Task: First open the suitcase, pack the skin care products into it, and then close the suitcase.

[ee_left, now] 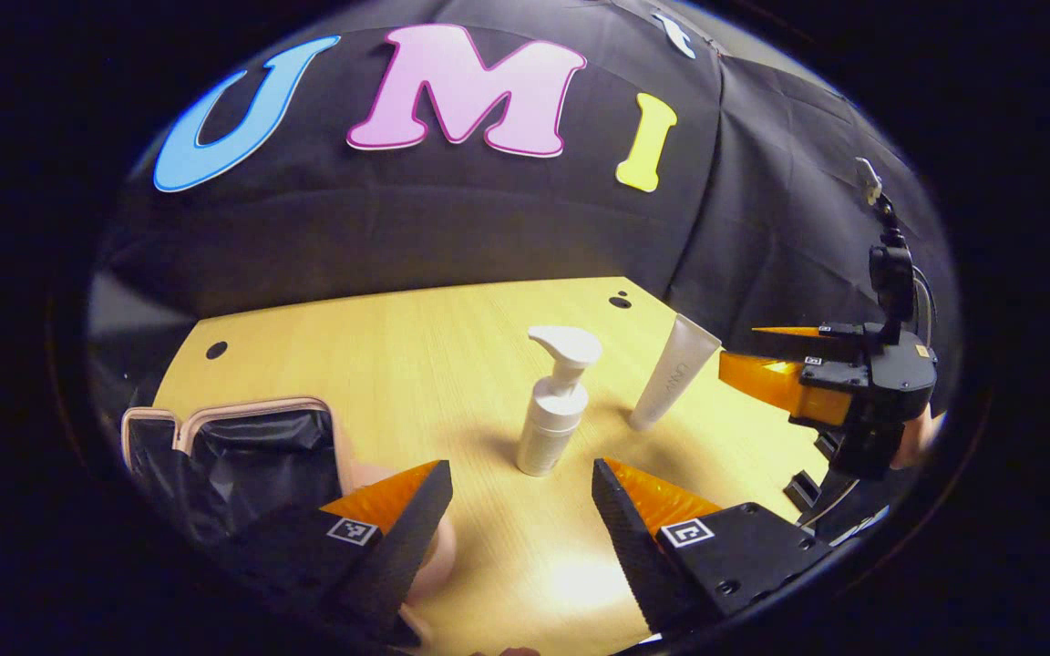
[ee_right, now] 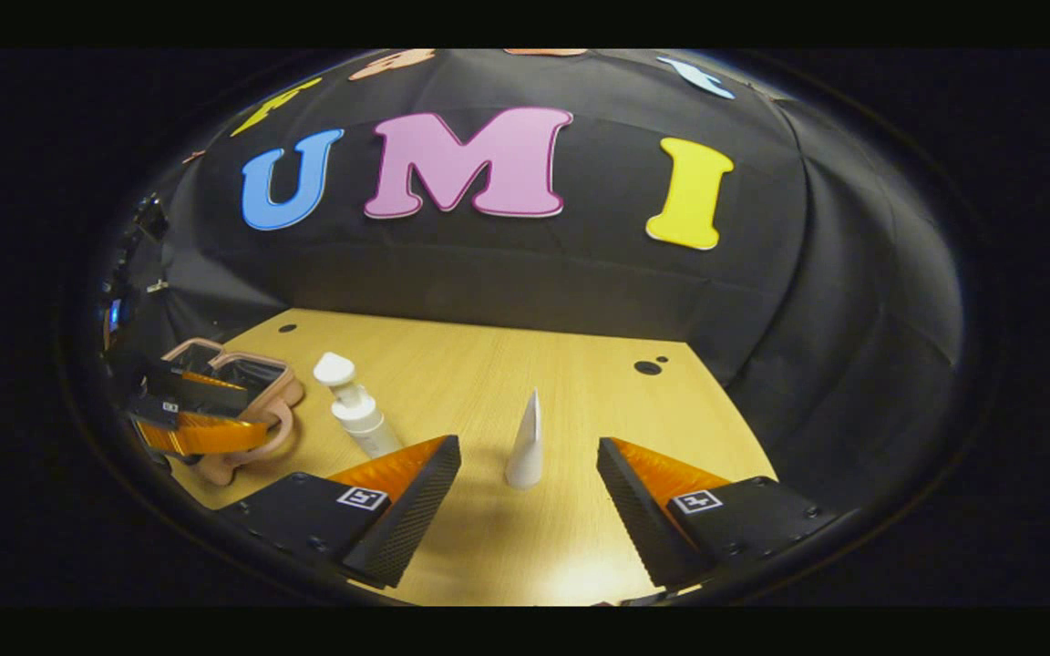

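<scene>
Left gripper view: the left gripper (ee_left: 521,497) hangs over the worktop (ee_left: 416,337) with its jaws wide and nothing between them. Just beyond it stands a white pump bottle (ee_left: 554,407), upright. To the right of the bottle a white tube (ee_left: 674,372) stands cap-down, leaning. To the left of the bottle lies the suitcase (ee_left: 233,446), open, with a dark lining. Right of the tube, the right gripper (ee_left: 766,360) is held over the worktop's edge.

Right gripper view: the right gripper (ee_right: 529,497) is wide and empty, with the tube (ee_right: 526,444) just ahead between its fingers. The bottle (ee_right: 356,407) is left of the tube, the suitcase (ee_right: 238,401) farther left.
</scene>
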{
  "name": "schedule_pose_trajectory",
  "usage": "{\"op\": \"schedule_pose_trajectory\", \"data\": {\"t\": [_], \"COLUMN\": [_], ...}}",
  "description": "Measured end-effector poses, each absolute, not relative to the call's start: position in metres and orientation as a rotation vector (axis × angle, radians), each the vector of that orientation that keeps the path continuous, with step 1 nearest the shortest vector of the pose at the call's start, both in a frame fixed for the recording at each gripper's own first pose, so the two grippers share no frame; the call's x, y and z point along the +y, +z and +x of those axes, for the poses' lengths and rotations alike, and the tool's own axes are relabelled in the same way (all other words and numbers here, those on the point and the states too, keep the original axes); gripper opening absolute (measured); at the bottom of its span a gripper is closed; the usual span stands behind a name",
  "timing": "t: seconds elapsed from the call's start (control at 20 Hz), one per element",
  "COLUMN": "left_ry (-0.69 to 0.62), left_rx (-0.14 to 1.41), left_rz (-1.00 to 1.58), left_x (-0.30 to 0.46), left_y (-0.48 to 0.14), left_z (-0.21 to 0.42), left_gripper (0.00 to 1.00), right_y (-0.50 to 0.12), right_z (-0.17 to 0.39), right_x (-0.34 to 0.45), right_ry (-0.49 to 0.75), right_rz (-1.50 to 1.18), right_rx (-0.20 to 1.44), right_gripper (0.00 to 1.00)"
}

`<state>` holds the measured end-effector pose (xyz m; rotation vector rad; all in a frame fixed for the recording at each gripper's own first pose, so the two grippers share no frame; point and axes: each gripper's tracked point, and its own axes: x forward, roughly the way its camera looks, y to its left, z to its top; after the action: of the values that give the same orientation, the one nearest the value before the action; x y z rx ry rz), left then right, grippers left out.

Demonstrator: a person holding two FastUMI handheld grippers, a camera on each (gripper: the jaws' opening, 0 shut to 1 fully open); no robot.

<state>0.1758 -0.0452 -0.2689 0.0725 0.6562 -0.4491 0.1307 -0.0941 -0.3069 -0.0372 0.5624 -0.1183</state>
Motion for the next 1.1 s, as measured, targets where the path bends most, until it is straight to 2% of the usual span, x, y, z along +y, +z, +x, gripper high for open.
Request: {"op": "schedule_pose_trajectory", "data": {"t": [0.2,0.25,0.3,0.35,0.55,0.6,0.65,0.7,0.75,0.8,0.85,0.9,1.1], "left_ry": [-0.413,-0.406,-0.403,-0.391,-0.348,-0.356,-0.342,-0.341,-0.326,-0.313,-0.307,-0.296,-0.34], "left_rx": [0.719,0.729,0.737,0.739,0.763,0.783,0.79,0.799,0.815,0.832,0.844,0.858,0.85], "left_rz": [0.065,0.068,0.07,0.075,0.088,0.084,0.103,0.119,0.122,0.107,0.084,0.061,0.036], "left_x": [-0.079,-0.084,-0.088,-0.092,-0.1,-0.103,-0.106,-0.108,-0.102,-0.099,-0.099,-0.096,-0.071], "left_y": [-0.311,-0.32,-0.326,-0.333,-0.359,-0.364,-0.379,-0.385,-0.373,-0.369,-0.363,-0.358,-0.315], "left_z": [0.196,0.202,0.208,0.218,0.248,0.25,0.26,0.271,0.262,0.258,0.255,0.251,0.222], "left_gripper": [0.97,0.96,0.97,0.97,0.97,0.96,0.88,0.65,0.6,0.57,0.55,0.54,0.54], "right_y": [-0.347,-0.354,-0.362,-0.371,-0.404,-0.415,-0.424,-0.418,-0.42,-0.42,-0.421,-0.42,-0.391], "right_z": [0.155,0.161,0.166,0.17,0.186,0.186,0.186,0.196,0.198,0.2,0.2,0.198,0.178], "right_x": [-0.093,-0.094,-0.095,-0.098,-0.108,-0.106,-0.105,-0.11,-0.112,-0.109,-0.105,-0.102,-0.092], "right_ry": [-0.041,-0.028,-0.018,-0.011,-0.003,0.01,0.008,-0.008,-0.016,-0.015,-0.007,0.005,0.027], "right_rz": [-0.055,-0.059,-0.063,-0.068,-0.045,-0.029,-0.018,-0.018,-0.022,-0.012,0.004,0.012,-0.023], "right_rx": [0.609,0.613,0.617,0.628,0.671,0.696,0.726,0.689,0.697,0.698,0.702,0.713,0.693], "right_gripper": [0.97,0.94,0.97,0.94,0.97,0.94,0.76,0.58,0.4,0.32,0.32,0.36,0.36]}}
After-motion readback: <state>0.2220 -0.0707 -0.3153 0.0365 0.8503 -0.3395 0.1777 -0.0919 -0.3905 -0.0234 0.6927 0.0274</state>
